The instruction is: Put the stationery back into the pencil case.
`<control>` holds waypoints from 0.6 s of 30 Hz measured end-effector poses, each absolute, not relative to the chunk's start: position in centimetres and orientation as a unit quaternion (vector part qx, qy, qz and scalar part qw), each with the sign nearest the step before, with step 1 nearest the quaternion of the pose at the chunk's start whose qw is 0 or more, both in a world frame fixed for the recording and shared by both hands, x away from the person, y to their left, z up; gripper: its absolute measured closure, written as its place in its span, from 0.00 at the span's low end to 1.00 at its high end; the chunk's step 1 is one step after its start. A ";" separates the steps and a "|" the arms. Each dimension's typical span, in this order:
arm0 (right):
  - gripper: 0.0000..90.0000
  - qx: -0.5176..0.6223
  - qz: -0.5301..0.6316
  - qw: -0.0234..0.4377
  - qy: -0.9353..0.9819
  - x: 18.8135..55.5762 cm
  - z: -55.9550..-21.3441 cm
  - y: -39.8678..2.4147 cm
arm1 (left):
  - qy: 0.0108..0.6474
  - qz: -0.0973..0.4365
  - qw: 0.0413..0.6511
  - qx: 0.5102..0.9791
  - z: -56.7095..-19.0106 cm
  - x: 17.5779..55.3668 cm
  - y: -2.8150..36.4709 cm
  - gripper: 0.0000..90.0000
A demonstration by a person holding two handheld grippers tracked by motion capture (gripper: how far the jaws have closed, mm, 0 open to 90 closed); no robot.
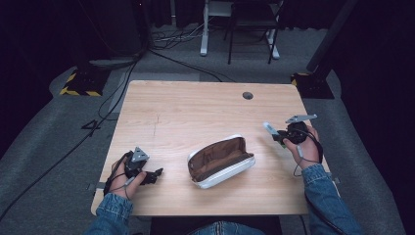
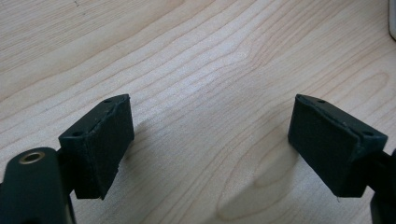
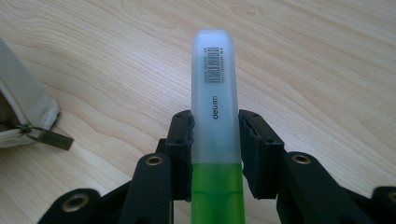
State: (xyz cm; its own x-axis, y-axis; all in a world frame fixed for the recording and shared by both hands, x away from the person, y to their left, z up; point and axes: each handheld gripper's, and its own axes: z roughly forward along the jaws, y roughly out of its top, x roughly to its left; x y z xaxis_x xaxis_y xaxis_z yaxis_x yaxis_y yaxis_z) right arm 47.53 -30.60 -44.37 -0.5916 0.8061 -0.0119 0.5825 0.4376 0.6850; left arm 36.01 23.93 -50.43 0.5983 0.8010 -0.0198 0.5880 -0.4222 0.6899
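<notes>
Overhead, the pale wooden tabletop (image 1: 195, 112) carries a white pencil case (image 1: 221, 161) near its front middle, lying on its side with the zip undone and its brown lining showing. In the right gripper view a corner of that case (image 3: 23, 116) and its zip pull (image 3: 53, 138) sit at the left edge.

At the front left corner, the person's left hand (image 1: 122, 183) holds the left gripper (image 1: 154, 175) low over the wood, pointing toward the case. Its own view shows the jaws spread wide with nothing but bare wood grain (image 2: 210, 93) between them.

Toward the right edge, the right hand (image 1: 306, 147) holds the right gripper (image 1: 278, 136) well apart from the case. Its jaws are closed on a green highlighter (image 3: 215, 121), gripping the frosted translucent cap from both sides; the cap bears a barcode and printed lettering, and the green barrel runs back between the jaws.
</notes>
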 end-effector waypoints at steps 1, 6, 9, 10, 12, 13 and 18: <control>0.74 0.416 0.328 0.172 0.830 47.4 -44.2 -30.5 | 0.419 0.158 0.336 0.828 -50.4 36.0 23.9 0.16; 0.74 0.407 0.338 0.176 0.830 47.0 -43.0 -30.2 | 0.420 0.158 0.336 0.828 -50.4 36.0 23.9 0.16; 0.74 0.399 0.343 0.177 0.832 46.7 -42.4 -30.0 | 0.420 0.159 0.336 0.828 -50.4 36.0 23.9 0.16; 0.74 0.395 0.344 0.178 0.833 46.6 -42.1 -29.7 | 0.420 0.159 0.336 0.828 -50.4 36.0 23.9 0.16; 0.74 0.391 0.345 0.177 0.835 46.5 -41.9 -29.6 | 0.420 0.159 0.337 0.828 -50.4 36.0 23.9 0.16; 0.74 0.389 0.346 0.177 0.835 46.4 -41.8 -29.4 | 0.420 0.158 0.336 0.828 -50.4 36.0 23.9 0.16; 0.74 0.367 0.352 0.174 0.843 45.8 -40.8 -28.3 | 0.419 0.159 0.336 0.828 -50.4 36.0 23.9 0.16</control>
